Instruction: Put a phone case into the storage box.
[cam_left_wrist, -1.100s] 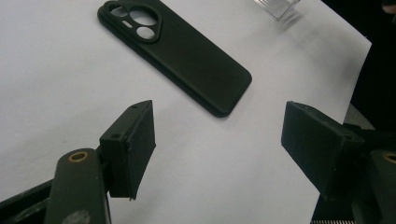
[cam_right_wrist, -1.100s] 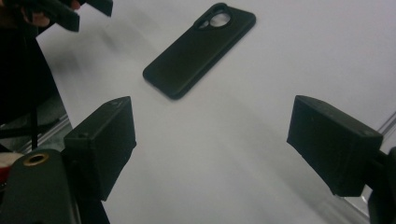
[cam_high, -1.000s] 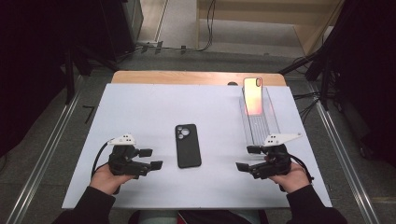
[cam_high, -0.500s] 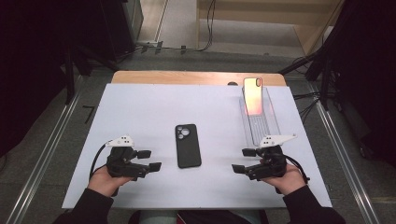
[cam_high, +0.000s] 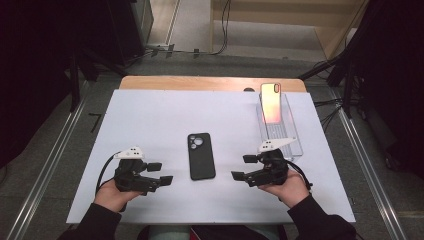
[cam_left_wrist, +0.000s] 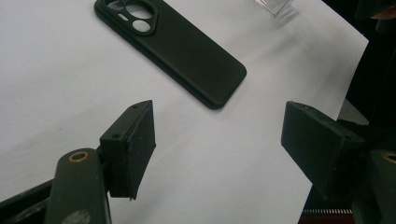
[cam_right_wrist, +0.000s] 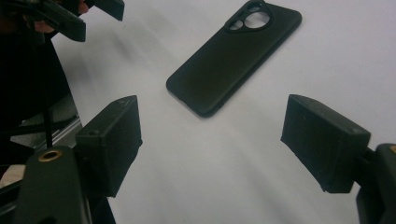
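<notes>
White sheeting (cam_high: 150, 125) covers most of the table (cam_high: 210, 83), whose wooden edge is seen as a strip along the far side; around it, grey floor, metal rails and trailing cables are seen, with dark equipment to either side. On the sheet, roughly in the middle, a black phone case (cam_high: 201, 155) lies flat, camera cut-out toward the far edge. At the far right a clear stand (cam_high: 285, 136) is placed, with a phone (cam_high: 271, 102) propped upright at its far end, screen glowing orange.

Both grippers are held low over the near part of the sheet, one to each side of the case and apart from it. The left gripper (cam_high: 162, 172) is kept with its jaws spread and nothing between them; in the left gripper view the case (cam_left_wrist: 177, 46) lies ahead of the open jaws. The right gripper (cam_high: 242, 167) is likewise spread and empty (its jaws have just been narrowing a little), and the case (cam_right_wrist: 233, 56) lies ahead of it too.

The step in hand is judged to be the approach to the case. Next, one gripper would need to be brought to the case's edge, which sits flush on the sheet, so a shallow angle is called for.
</notes>
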